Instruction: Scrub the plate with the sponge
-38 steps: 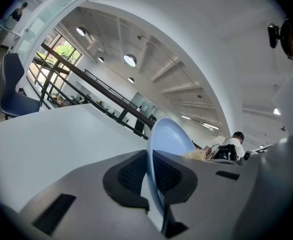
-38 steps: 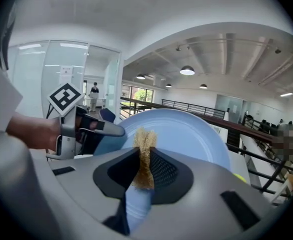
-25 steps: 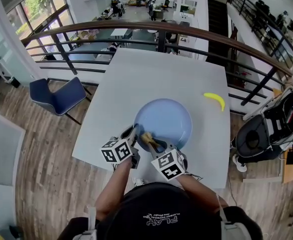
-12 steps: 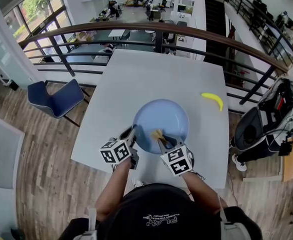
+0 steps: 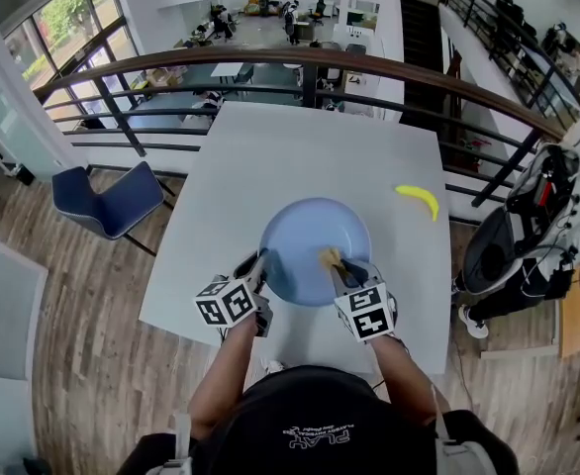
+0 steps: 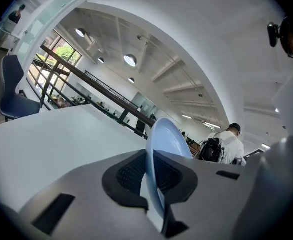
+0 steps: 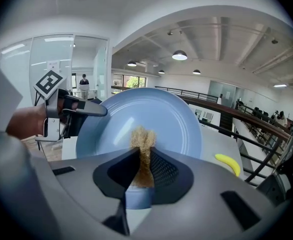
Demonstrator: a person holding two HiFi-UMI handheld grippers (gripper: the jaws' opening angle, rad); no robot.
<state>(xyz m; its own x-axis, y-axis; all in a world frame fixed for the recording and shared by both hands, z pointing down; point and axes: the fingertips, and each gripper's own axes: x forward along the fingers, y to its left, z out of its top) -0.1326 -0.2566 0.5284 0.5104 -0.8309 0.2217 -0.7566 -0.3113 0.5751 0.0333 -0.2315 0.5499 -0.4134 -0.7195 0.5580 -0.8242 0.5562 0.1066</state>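
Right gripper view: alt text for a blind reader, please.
The right gripper holds a tan sponge before a blue plate. The left gripper, jaws just opening slightly, grips the plate's rim between them. A banana lies on the table.

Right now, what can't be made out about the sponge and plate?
1. The sponge, lower part: right gripper view, buried between the pads of the right gripper.
2. Contact of sponge and plate: head view, too small; right gripper view, jaws block it.
3. Plate's face: left gripper view, seen almost edge-on.
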